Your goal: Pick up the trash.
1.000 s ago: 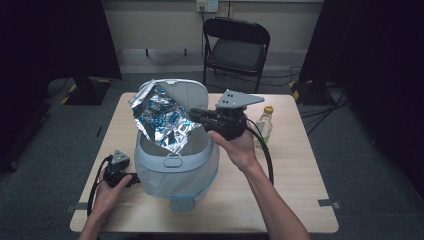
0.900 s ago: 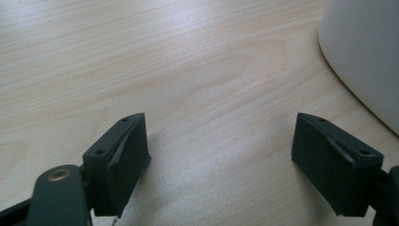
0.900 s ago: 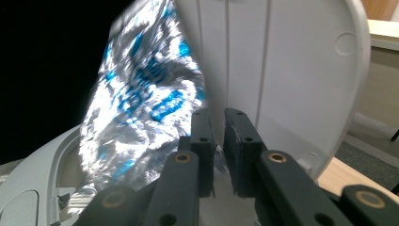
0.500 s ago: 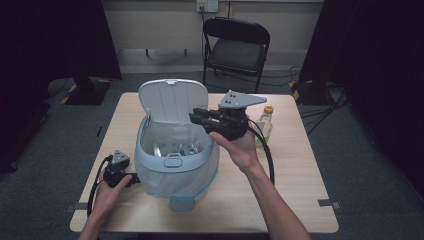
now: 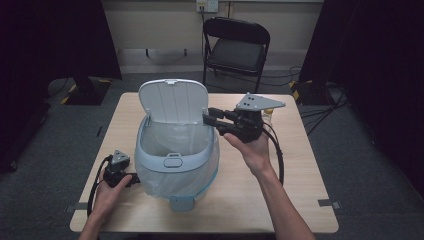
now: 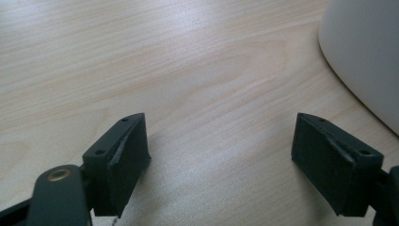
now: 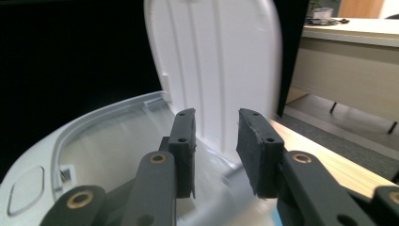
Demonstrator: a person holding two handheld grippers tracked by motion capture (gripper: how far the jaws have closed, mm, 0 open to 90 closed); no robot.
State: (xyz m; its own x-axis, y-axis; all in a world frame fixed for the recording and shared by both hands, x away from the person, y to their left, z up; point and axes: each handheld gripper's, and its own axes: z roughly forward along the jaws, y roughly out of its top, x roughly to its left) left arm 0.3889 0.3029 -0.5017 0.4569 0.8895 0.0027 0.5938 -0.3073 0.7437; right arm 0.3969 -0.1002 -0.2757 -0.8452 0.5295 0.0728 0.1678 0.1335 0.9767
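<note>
At the table's middle stands a pale blue bin, lined with a whitish bag. Its lid is swung up and back, nearly upright, hinged on the side toward the table's far edge. A grey latch tab sits on the rim facing the near edge, and a foot pedal pokes out at the base on that same side.

Right gripper: held up off the table in the person's right hand, over the bin's right rim, jaws pointing left toward the open mouth just in front of the lid. In the right gripper view the right gripper has its jaws parted by a narrow gap with nothing between them; the lid rises close behind them, and the bin's rim and bag curve below, somewhat blurred.

Left gripper: low near the table's near-left corner, just beside the bin's left wall, held in the left hand. In the left gripper view the left gripper has its jaws spread wide, empty, over bare wood, with the bin's pale wall at the upper right.

A small bottle stands near the far right edge, partly hidden behind the right gripper. A folding chair stands beyond the far edge.
</note>
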